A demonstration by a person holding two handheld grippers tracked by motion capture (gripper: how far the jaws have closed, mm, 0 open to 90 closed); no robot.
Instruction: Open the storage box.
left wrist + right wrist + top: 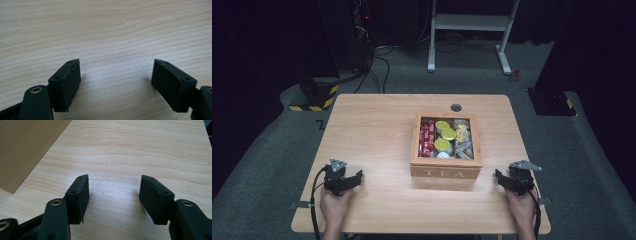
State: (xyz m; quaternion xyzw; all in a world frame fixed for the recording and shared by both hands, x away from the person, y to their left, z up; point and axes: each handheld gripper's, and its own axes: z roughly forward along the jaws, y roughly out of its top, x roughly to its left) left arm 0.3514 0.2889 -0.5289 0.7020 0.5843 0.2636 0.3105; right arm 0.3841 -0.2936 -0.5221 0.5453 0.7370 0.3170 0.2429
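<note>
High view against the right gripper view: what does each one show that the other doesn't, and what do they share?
High view alone: the tea box's open top with red packets and yellow rounds, the left gripper, both hands, the floor. Right gripper view alone: a close look at the right gripper, jaws apart with nothing between them. Shared: the wooden table, the box's side, the right gripper.
</note>
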